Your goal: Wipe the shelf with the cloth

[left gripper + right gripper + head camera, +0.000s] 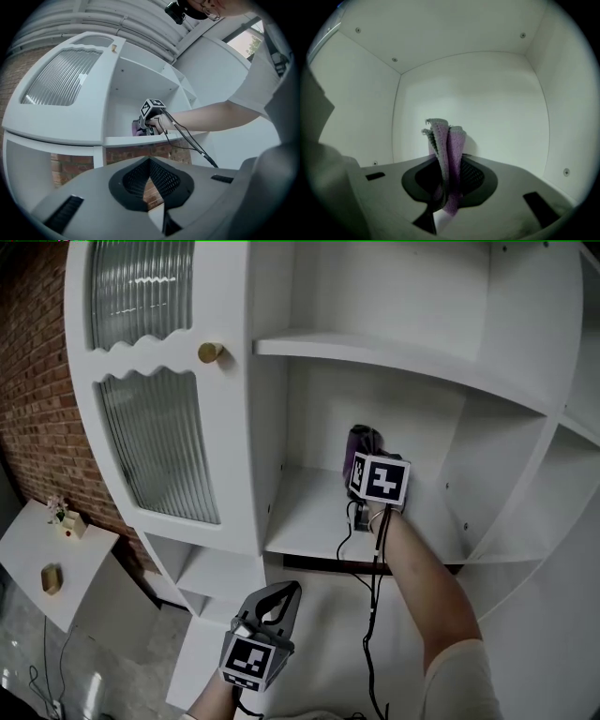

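In the head view my right gripper (366,457) reaches deep into the middle compartment of the white cabinet, above its shelf (300,521). It is shut on a purple cloth (359,439), which sits close to the back wall. The right gripper view shows the cloth (448,150) standing folded upright between the jaws of my right gripper (446,164), with the compartment's back corner behind it. My left gripper (287,591) hangs low in front of the cabinet, shut and empty. From the left gripper view the shelf edge (140,139) and the cloth (136,127) show beyond my left gripper (150,160).
A ribbed-glass door (159,446) with a gold knob (211,352) stands left of the compartment. Another shelf (394,357) lies above. Black cables (372,596) trail from the right gripper. A brick wall (37,427) and a small white table (28,563) are at far left.
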`<state>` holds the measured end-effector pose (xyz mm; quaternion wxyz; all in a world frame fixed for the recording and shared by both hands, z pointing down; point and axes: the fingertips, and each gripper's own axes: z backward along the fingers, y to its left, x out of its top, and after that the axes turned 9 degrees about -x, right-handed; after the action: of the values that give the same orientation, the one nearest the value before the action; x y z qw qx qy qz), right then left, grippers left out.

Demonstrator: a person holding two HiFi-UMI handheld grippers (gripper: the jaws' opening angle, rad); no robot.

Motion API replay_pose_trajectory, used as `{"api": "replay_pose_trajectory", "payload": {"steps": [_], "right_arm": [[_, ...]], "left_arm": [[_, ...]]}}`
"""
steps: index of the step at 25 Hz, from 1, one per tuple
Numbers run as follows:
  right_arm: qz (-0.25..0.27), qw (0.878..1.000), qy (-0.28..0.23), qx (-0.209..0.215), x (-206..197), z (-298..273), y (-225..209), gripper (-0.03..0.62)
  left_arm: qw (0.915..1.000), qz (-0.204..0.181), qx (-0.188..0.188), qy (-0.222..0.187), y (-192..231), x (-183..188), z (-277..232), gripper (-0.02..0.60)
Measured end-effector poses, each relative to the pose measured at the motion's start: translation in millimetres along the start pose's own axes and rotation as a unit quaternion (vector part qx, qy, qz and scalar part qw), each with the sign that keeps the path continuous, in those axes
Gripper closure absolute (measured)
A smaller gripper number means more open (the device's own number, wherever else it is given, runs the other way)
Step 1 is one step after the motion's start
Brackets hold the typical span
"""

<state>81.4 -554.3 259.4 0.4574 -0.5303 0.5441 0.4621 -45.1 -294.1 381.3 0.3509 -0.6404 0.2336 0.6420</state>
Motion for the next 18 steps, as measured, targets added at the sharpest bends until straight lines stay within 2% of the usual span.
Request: {"api": "replay_pose_trajectory", "payload": {"steps": [12, 18], "right_arm": [[-0.015, 0.998, 0.002, -0.062, -1.5, 8.3, -111.3, 0.51], [-0.025, 0.995, 0.01, -0.095, -1.5, 12.1, -152.1, 0.511]], "left_arm": [[0.9998, 0.008, -0.019, 0.002, -42.0, -0.1, -37.0, 0.569], [0.9997, 0.007, -0.025, 0.002, -54.2, 3.4, -48.4, 0.568]]}}
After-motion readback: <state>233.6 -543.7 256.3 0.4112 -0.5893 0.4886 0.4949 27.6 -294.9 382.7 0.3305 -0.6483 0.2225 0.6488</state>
